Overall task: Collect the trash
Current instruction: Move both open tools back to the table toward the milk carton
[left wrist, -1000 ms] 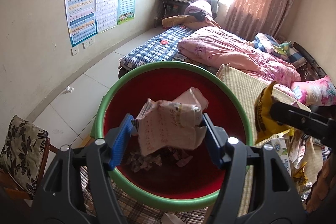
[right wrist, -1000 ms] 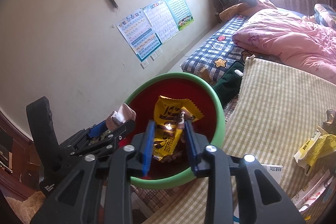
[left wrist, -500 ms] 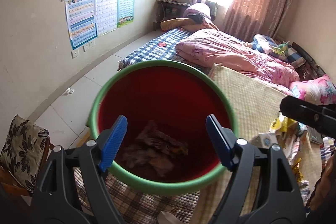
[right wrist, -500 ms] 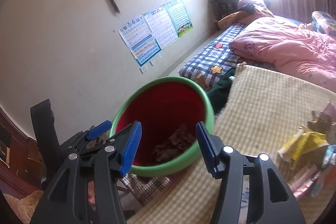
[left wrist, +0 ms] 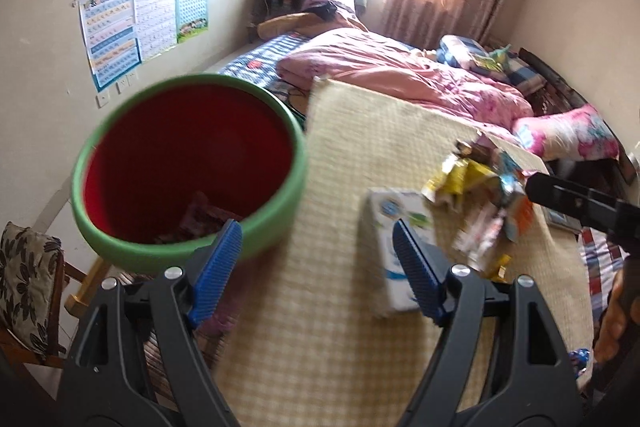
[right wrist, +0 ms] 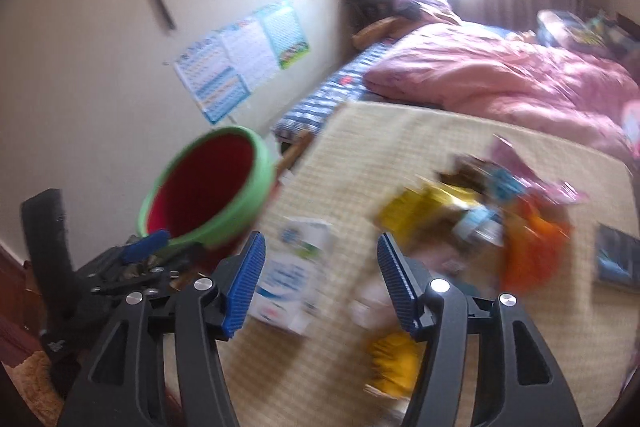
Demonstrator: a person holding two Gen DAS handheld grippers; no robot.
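The red bin [left wrist: 188, 163] with the green rim sits off the mat's [left wrist: 352, 155] left edge, scraps inside. Left gripper [left wrist: 318, 267] gapes wide, empty. Right gripper [right wrist: 320, 283], jaws just spreading, grips nothing above a white carton [right wrist: 296, 267]. Wrapper pile [right wrist: 480, 211] crowds the mat's right side.

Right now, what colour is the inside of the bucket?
Red inside the bucket, with a green rim; clearest in the left wrist view.

Red, green-rimmed bin [left wrist: 188, 163]; yellow checked mat [left wrist: 360, 131]; pink quilt [left wrist: 400, 71].
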